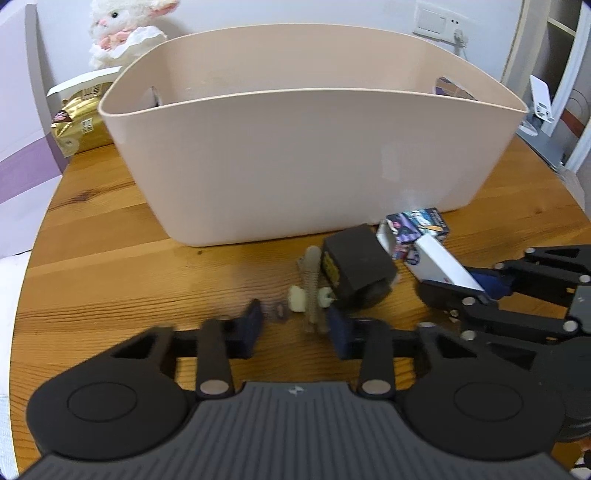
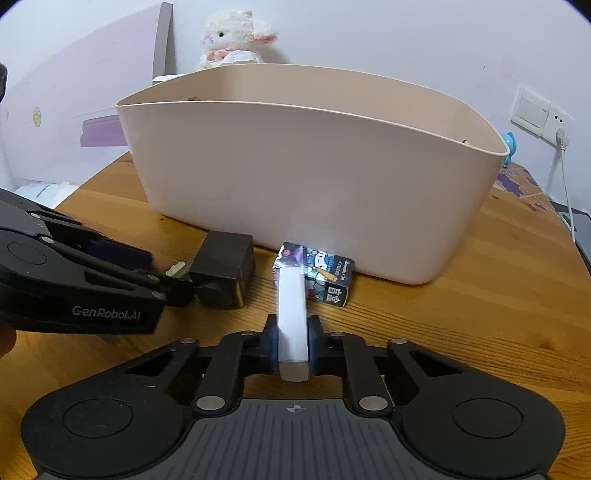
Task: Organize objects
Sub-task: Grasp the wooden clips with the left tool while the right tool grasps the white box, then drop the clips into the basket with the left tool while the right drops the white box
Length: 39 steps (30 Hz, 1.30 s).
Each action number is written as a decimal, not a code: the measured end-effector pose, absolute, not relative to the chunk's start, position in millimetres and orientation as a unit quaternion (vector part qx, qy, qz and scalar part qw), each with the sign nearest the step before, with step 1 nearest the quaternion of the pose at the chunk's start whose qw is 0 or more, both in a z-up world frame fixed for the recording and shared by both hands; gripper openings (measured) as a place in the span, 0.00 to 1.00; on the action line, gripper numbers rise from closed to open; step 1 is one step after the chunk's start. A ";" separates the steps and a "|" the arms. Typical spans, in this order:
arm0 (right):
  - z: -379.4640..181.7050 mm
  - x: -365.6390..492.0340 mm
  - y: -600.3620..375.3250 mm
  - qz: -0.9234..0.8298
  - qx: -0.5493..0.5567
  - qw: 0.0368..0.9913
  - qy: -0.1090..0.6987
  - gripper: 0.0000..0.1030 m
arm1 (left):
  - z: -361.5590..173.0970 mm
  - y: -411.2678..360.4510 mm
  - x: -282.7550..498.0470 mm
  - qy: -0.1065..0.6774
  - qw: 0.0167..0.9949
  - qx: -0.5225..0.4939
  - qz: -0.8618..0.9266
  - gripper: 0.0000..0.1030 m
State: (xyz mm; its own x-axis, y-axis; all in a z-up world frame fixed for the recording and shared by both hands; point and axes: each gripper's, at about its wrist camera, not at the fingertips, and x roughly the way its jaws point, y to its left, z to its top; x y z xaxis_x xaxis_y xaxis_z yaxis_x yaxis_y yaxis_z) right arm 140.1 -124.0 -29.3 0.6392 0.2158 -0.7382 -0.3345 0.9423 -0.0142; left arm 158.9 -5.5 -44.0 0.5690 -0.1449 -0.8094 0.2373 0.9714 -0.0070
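Table: wood, visible grain and knots, satin sheen.
Bin: smooth beige plastic, matt with soft glare.
White box: smooth card, slight gloss.
Printed carton: glossy, reflective paperboard.
Black block: matt, dull finish.
Grippers: matt black plastic, bare metal pins.
Toy lamb: fluffy white cloth.
Gold bag: shiny, crinkled foil.

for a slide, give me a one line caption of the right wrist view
Right tool shut on a white box before the beige bin, left tool reaching a black block.
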 end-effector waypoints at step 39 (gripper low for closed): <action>69.1 54.2 -191.9 0.154 -0.016 0.953 0.261 0.14 | 49.5 8.6 76.5 0.334 0.938 0.036 -0.088 0.14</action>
State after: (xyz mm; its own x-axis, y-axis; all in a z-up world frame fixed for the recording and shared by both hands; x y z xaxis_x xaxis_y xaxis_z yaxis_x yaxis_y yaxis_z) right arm 54.2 -191.9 69.1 0.8167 0.2851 -0.5017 -0.3022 0.9520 0.0492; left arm 76.5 8.6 49.5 0.7617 -0.1415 -0.6323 0.1896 0.9818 0.0087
